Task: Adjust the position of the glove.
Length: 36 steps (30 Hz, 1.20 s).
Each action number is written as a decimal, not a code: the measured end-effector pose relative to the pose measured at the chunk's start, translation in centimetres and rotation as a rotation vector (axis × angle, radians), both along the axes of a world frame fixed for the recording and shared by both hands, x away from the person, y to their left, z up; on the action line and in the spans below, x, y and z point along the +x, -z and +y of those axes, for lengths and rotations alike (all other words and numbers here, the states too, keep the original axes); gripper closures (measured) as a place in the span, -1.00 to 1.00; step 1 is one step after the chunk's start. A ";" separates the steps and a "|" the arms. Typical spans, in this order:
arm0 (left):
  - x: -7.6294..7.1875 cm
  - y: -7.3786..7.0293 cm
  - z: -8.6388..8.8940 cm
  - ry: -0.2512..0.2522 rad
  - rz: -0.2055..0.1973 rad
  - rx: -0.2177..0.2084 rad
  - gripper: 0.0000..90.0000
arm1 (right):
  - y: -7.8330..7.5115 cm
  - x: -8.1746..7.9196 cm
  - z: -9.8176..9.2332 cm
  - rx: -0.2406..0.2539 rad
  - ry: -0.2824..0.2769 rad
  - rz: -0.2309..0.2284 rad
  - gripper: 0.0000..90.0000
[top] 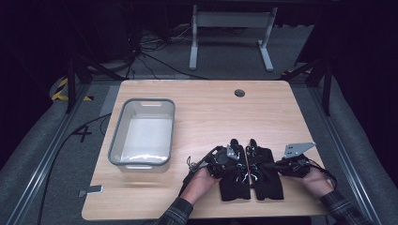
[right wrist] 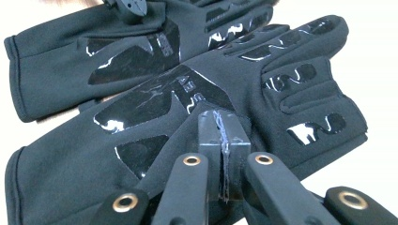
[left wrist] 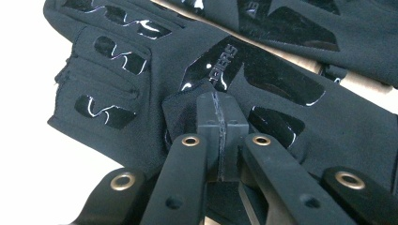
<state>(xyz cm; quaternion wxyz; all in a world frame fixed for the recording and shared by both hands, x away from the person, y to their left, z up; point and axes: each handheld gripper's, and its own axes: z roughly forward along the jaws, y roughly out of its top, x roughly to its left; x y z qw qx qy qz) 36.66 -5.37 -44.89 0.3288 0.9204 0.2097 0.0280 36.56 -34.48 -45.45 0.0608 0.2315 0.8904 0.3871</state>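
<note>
Two black gloves lie side by side, fingers pointing away, near the table's front edge. My left gripper [top: 238, 163] comes in from the left with its tips on the left glove [top: 233, 182]. In the left gripper view its jaws [left wrist: 218, 107] are shut pad to pad on the glove's [left wrist: 267, 79] glossy palm, beside a raised fold of fabric. My right gripper [top: 265, 165] reaches in from the right onto the right glove [top: 268, 182]. In the right gripper view its jaws [right wrist: 220, 125] are shut over the palm of that glove [right wrist: 263, 89]. I see no fabric between either pair of pads.
An empty white bin with a grey rim [top: 114, 140] stands on the left half of the wooden table [top: 211, 117]. A cable hole [top: 240, 93] sits near the far edge. A small grey object [top: 94, 190] lies at the front left corner.
</note>
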 end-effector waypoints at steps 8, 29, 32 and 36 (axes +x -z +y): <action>-0.1 0.0 -0.1 0.006 0.004 -0.002 0.99 | 0.0 -0.1 0.0 -0.001 -0.002 0.000 1.00; -0.8 0.0 3.5 -0.182 0.032 -0.032 0.26 | -0.5 -2.0 -2.1 -0.005 0.017 0.003 1.00; -0.6 0.3 3.3 -0.179 0.047 -0.032 0.18 | -0.4 -2.0 -1.9 -0.023 0.015 0.006 1.00; -0.7 0.2 3.1 -0.185 0.046 -0.045 0.09 | -0.1 -2.0 -1.7 -0.043 0.010 0.005 1.00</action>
